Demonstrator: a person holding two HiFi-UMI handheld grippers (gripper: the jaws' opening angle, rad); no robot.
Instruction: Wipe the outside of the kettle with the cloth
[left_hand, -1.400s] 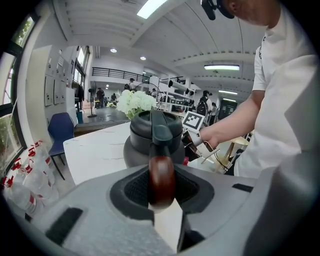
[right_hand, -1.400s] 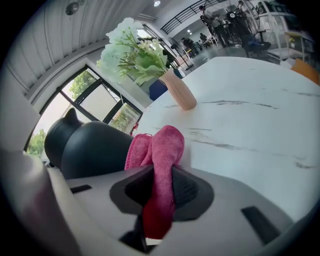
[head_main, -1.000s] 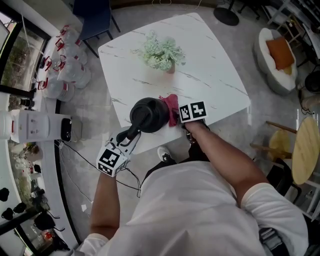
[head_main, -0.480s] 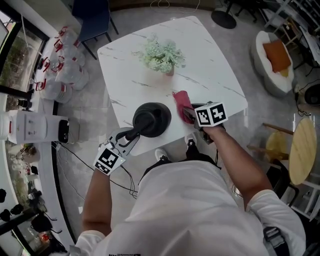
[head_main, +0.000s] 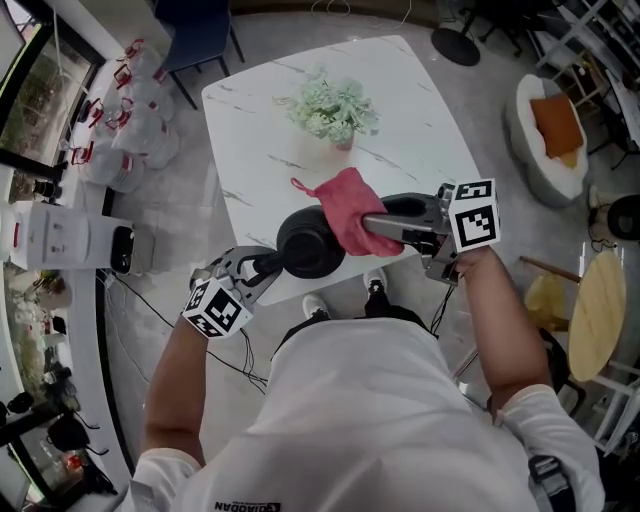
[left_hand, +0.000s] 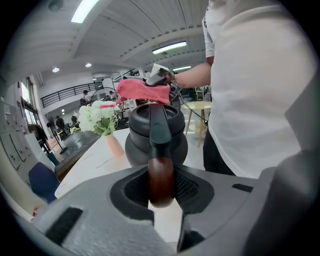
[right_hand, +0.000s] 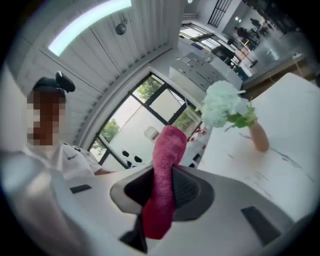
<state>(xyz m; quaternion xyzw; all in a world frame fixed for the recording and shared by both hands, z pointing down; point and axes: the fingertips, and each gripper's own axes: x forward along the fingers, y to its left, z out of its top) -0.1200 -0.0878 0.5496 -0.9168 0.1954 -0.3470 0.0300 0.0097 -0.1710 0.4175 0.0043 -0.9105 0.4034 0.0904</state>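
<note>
A black kettle (head_main: 310, 241) stands near the front edge of the white marble table (head_main: 400, 120). Its dark wooden handle (left_hand: 161, 180) is clamped between the jaws of my left gripper (head_main: 262, 266), which reaches in from the lower left. My right gripper (head_main: 378, 224) is shut on a pink cloth (head_main: 345, 207) and holds it up in the air, over the kettle's right side. In the left gripper view the cloth (left_hand: 142, 91) hangs just above the kettle lid (left_hand: 156, 116). In the right gripper view the cloth (right_hand: 164, 185) is pinched upright between the jaws.
A pot of pale green flowers (head_main: 333, 108) stands at the middle of the table. Stools and a pale armchair (head_main: 551, 125) are on the floor at the right, a white counter with bagged items (head_main: 130, 120) at the left.
My right gripper has lifted the pink cloth off the table and swung it over the kettle. The left gripper has rolled on the handle without shifting place.
</note>
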